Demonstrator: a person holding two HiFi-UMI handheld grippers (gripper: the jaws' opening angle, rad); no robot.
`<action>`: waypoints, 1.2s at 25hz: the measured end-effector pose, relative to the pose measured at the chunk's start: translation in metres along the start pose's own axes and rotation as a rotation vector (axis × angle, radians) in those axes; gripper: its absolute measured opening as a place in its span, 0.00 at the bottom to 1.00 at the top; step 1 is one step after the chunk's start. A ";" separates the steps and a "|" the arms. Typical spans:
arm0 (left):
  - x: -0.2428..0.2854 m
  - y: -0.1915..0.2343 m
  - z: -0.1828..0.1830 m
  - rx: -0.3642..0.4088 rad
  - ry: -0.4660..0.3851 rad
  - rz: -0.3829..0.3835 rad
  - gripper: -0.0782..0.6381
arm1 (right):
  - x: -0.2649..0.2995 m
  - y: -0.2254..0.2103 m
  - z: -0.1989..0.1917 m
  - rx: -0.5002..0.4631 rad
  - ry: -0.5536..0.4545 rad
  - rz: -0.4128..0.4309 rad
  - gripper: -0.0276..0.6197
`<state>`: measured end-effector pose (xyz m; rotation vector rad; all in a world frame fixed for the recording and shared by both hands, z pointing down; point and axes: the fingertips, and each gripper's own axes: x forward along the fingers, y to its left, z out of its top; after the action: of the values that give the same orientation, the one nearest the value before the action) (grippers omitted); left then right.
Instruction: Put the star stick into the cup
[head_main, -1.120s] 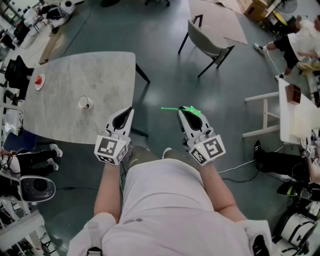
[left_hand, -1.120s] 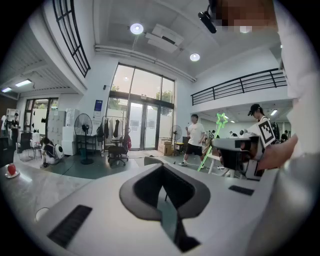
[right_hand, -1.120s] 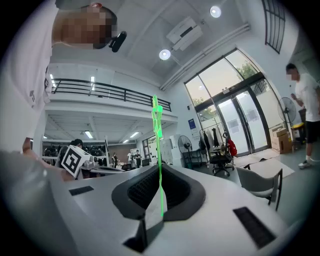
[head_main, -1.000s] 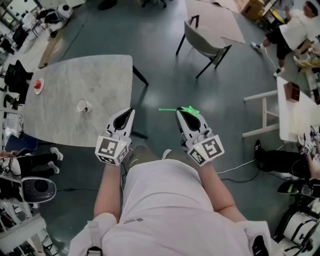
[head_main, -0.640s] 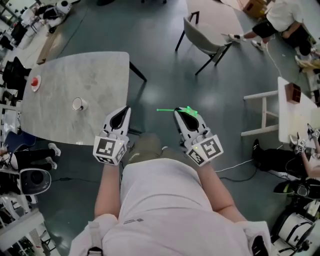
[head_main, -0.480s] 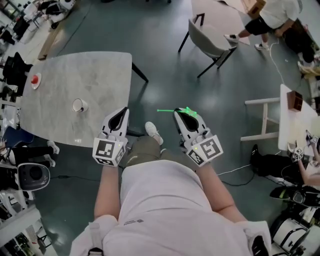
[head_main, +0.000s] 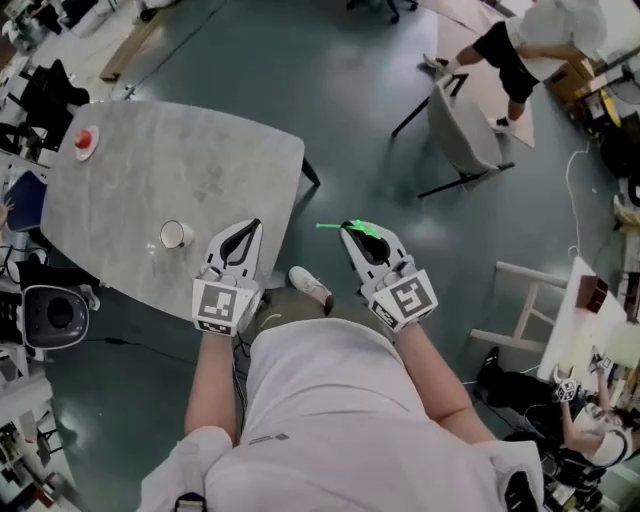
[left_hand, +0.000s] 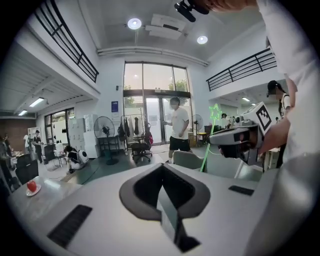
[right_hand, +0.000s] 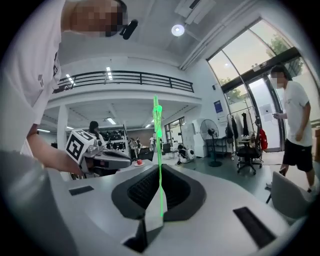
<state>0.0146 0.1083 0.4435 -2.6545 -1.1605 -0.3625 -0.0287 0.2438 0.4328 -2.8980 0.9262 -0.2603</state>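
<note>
Here our right tongs (right_hand: 159, 215) are clenched on the star stick (right_hand: 159, 150). Its long axis stands upright, star at the top, and its lower end is hidden between the jaws. Our left tongs (left_hand: 165, 205) are closed on nothing. Left of them, the cup (head_main: 176, 234) stands on the bench (head_main: 150, 150); we cannot make out its inside.

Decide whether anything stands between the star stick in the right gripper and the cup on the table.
Yes. In the head view the left gripper, jaws shut and empty, lies between the star stick held by the right gripper and the cup. Nothing else visible on the table blocks that path.
</note>
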 end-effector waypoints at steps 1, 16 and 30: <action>0.004 0.012 -0.001 -0.015 0.005 0.022 0.11 | 0.015 -0.005 0.002 -0.011 0.009 0.023 0.08; -0.071 0.142 -0.051 -0.225 0.111 0.438 0.11 | 0.212 0.027 0.015 -0.057 0.114 0.449 0.08; -0.160 0.190 -0.089 -0.427 0.176 0.880 0.11 | 0.331 0.123 0.015 -0.067 0.192 0.894 0.08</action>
<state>0.0378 -0.1541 0.4581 -3.0619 0.2168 -0.6884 0.1702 -0.0486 0.4458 -2.2150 2.1367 -0.4208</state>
